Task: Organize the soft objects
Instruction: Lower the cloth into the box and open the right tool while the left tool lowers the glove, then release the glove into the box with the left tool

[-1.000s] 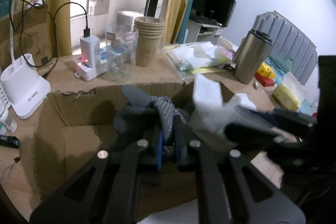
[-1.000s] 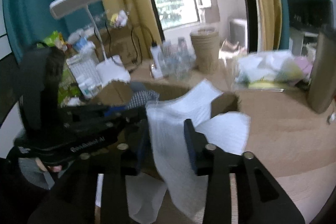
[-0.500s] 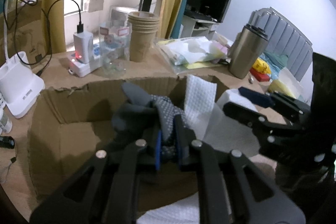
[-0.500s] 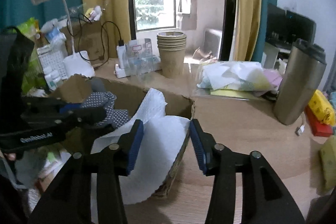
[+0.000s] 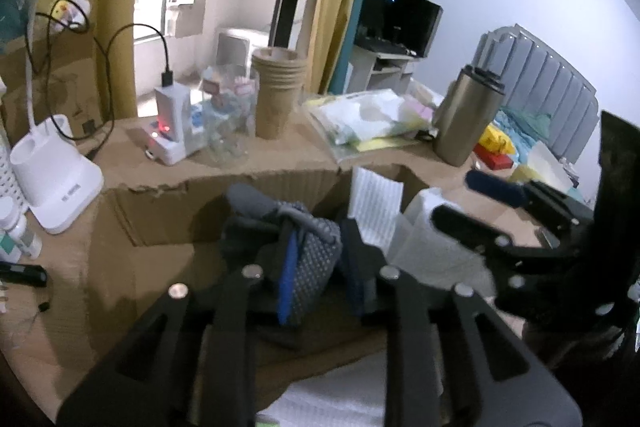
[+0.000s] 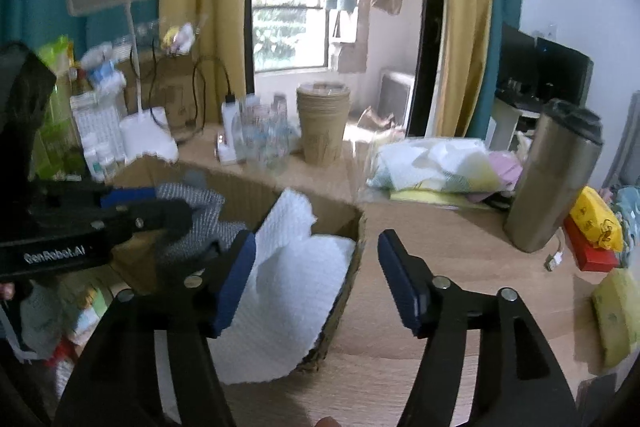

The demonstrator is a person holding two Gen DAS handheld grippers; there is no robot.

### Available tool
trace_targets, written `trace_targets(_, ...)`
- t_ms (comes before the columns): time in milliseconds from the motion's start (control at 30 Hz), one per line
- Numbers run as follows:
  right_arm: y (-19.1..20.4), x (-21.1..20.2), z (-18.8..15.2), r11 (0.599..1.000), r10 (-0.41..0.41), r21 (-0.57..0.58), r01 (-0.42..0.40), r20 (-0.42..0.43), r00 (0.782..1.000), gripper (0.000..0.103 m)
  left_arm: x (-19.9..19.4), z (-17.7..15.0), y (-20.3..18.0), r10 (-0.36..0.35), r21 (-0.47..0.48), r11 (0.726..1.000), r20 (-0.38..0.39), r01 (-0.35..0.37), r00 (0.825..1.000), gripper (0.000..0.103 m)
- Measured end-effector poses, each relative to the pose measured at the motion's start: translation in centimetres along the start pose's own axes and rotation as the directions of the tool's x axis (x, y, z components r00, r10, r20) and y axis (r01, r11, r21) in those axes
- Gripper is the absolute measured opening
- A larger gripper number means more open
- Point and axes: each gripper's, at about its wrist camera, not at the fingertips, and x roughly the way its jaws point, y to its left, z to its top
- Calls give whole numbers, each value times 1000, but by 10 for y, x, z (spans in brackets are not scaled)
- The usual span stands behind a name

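Observation:
A grey dotted glove (image 5: 310, 251) lies between the fingers of my left gripper (image 5: 320, 267), over the open cardboard box (image 5: 160, 227). The left jaws stand a little apart with the glove between them. A white cloth (image 6: 296, 291) hangs over the box's right wall (image 6: 352, 267), half inside; it also shows in the left wrist view (image 5: 376, 203). My right gripper (image 6: 316, 275) is wide open and empty above that wall, its left pad (image 6: 236, 275) over the cloth. The right gripper shows in the left wrist view (image 5: 472, 199), and the left gripper in the right wrist view (image 6: 152, 207) with the glove (image 6: 204, 215).
A stack of paper cups (image 5: 278, 95), glass jars (image 5: 228, 119), a charger (image 5: 172, 123) and a white lamp base (image 5: 56, 179) stand behind the box. A steel tumbler (image 6: 556, 179) and a bag of cloths (image 6: 440, 167) sit on the wooden table (image 6: 460, 287) to the right.
My right gripper let go of the white cloth, opened wide and drew back; the cloth now drapes over the box wall. My left gripper's jaws have parted around the glove.

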Motion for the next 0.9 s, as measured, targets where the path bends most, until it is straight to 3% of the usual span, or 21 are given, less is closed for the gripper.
trace_targets(500, 9, -54, -1, 1000, -30, 9, 29, 57, 998, 69, -62, -2, -8, 36, 27, 999, 122, -39, 992, 30)
trace_targets(633, 14, -69, -1, 1000, -30, 11, 29, 78, 996, 76, -82, -5, -12, 44, 43, 998, 167, -52, 985, 56)
trace_targets(900, 25, -96, -6, 1000, -21, -1, 21, 106, 994, 77, -122, -10, -16, 58, 55, 996, 247, -74, 967, 66)
